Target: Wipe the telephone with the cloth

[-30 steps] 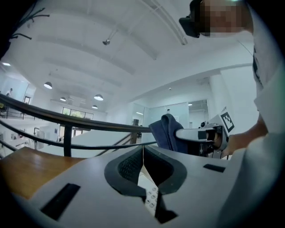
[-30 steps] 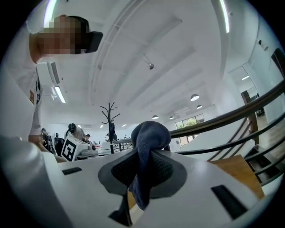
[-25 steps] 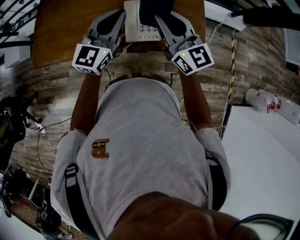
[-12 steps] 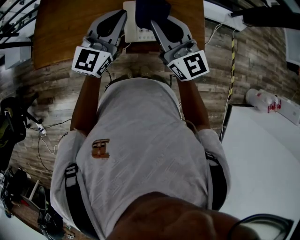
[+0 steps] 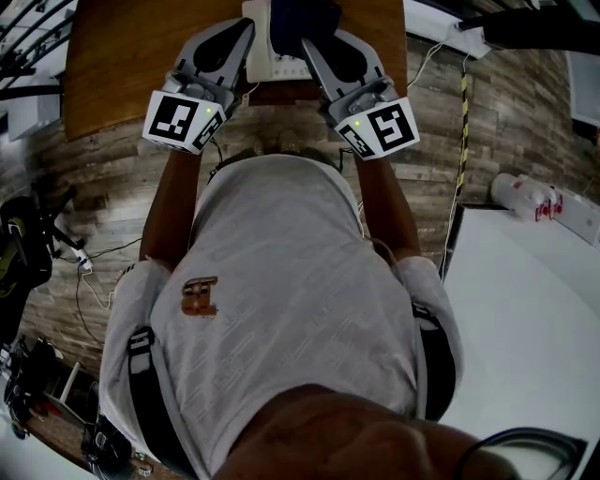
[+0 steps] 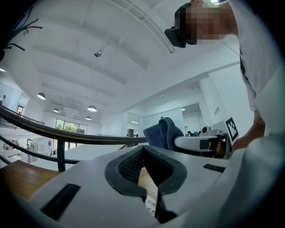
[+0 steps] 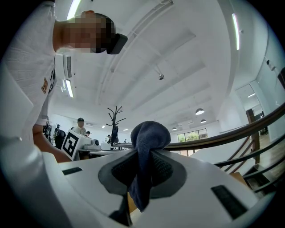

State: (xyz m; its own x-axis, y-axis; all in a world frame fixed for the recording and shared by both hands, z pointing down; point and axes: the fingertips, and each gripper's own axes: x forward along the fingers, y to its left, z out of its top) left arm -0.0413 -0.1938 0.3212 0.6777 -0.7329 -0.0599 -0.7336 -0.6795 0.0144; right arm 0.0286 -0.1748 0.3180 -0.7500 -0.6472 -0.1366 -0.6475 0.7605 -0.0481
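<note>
The white telephone (image 5: 281,66) sits at the near edge of the wooden table (image 5: 122,56); its keys (image 6: 151,204) show below my left jaws. A dark blue cloth (image 5: 300,21) lies over the telephone's top, and my right gripper (image 5: 307,42) is shut on it. In the right gripper view the cloth (image 7: 149,138) bulges out between the right gripper's (image 7: 141,171) pads. My left gripper (image 5: 246,36) rests by the telephone's left side, jaws shut with nothing between them (image 6: 143,153). The left gripper view shows the cloth (image 6: 164,132) to the right.
A white table (image 5: 525,319) stands at the right with bottles (image 5: 525,197) beyond its corner. Cables run over the wood-plank floor (image 5: 103,272). Dark equipment (image 5: 19,244) sits at the left. The person's torso fills the middle of the head view.
My right gripper has shifted a little to the left with the cloth, which now covers more of the telephone. The left gripper has hardly moved.
</note>
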